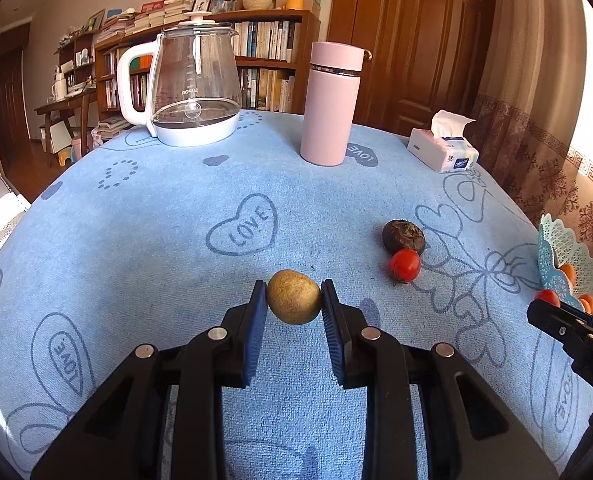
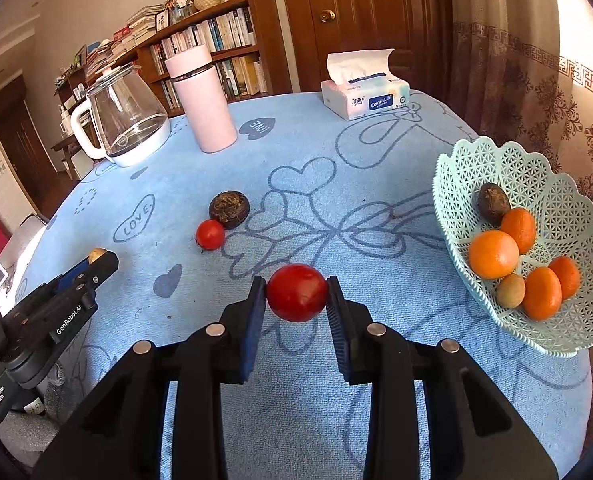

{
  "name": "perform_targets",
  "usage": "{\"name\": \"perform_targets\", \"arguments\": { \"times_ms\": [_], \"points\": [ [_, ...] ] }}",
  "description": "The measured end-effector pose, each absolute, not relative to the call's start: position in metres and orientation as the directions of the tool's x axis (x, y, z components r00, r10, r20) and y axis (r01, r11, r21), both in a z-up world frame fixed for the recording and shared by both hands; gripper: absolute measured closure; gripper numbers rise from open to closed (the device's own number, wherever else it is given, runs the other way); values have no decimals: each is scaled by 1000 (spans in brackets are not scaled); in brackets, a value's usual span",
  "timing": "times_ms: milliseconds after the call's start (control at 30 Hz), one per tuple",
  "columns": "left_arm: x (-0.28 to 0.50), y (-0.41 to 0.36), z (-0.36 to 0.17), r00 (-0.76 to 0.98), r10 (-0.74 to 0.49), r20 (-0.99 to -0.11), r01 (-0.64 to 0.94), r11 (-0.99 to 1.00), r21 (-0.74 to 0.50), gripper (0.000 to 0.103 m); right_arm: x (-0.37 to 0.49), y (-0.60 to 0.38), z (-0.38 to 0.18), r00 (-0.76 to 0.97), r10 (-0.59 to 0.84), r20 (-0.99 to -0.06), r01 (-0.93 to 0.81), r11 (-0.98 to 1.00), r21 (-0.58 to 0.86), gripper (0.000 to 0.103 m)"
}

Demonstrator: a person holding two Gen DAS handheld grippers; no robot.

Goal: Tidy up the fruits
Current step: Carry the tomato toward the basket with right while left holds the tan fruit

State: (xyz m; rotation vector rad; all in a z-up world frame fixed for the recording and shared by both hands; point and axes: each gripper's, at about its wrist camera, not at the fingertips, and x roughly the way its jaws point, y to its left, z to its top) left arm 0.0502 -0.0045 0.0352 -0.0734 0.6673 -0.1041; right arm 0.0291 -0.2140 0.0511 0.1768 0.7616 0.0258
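Bookshelves and a wooden door stand behind a table spread with a blue cloth point(image 2: 336, 168) printed with hearts, on which a glass kettle point(image 2: 124, 124), a pink flask point(image 2: 200, 104) and a tissue box point(image 2: 366, 96) are set toward the far side.

A red tomato point(image 2: 297, 292) is clamped between the pads of the right gripper point(image 2: 296, 294), clear of the cloth. A brownish kiwi-like fruit point(image 1: 293, 297) is pinched in the same way by the left gripper point(image 1: 293, 298).

The pale green lattice basket point(image 2: 456, 168) lies to the right of the right gripper and a little ahead of it, near the table's right edge; oranges point(image 2: 493, 254), a dark fruit and a small tan fruit are already held in it. The right gripper is judged much the nearer to the basket (from the left wrist view only the basket's rim is glimpsed at the far right edge). A short carry rightward over the near rim would be called for.

Two fruits remain on the cloth between the grippers: a small tomato point(image 2: 210, 234) touching a dark round fruit point(image 2: 229, 209).
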Motion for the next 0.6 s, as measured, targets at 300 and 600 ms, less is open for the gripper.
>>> {"name": "perform_targets", "arguments": {
  "times_ms": [300,600],
  "points": [
    [51,-6,34,778,-119,-617,74,992,-98,75,9,-262,68,759,-9,-651,154,974,166,71],
    [51,-6,32,775,-117,-620,74,993,-94,75,-5,-312,72,760,-105,-642,279,944,175,71]
  ]
}}
